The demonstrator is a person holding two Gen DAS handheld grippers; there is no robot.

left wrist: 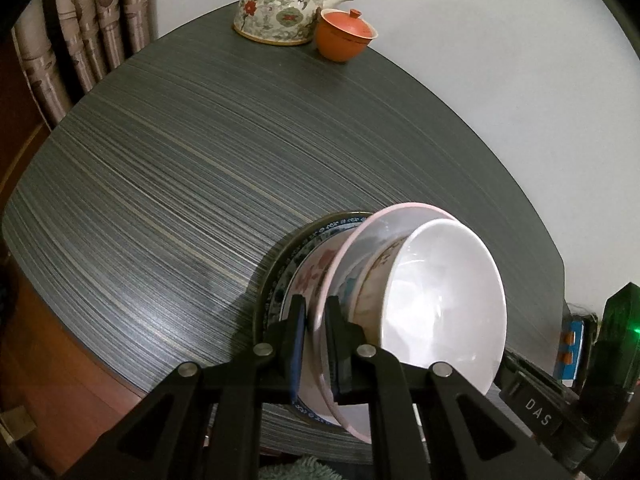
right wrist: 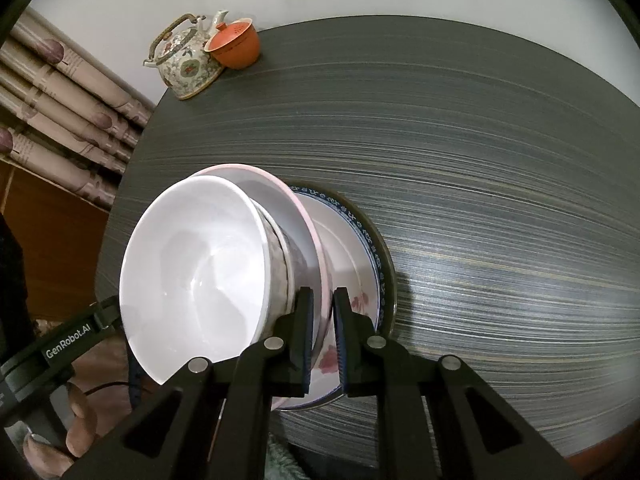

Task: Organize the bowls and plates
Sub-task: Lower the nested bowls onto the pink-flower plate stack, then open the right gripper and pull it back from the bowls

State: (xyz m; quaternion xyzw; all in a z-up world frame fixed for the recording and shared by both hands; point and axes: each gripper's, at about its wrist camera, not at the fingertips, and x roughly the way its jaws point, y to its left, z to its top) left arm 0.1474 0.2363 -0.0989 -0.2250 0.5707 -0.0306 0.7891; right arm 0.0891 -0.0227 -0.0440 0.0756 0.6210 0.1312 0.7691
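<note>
Two close wrist views, steeply downward, sharing stacked dishes (left wrist: pixel 420 300)

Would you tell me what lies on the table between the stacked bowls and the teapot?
Nothing: in both wrist views, bare table separates the stacked bowls from the teapot.

My left tool (left wrist: pixel 317 330) is matte black with silver rivets and blue pads. My right tool (right wrist: pixel 323 320) matches; "GenRobot.AI" marks the left one's side.

A home dining corner: beyond the jaws, a dark striped-laminate table (left wrist: pixel 168 184) carries a floral porcelain teapot with a woven handle (left wrist: pixel 280 8) and an orange lidded clay teacup (left wrist: pixel 346 34), with beige patterned curtains (left wrist: pixel 80 40) to the left.
</note>
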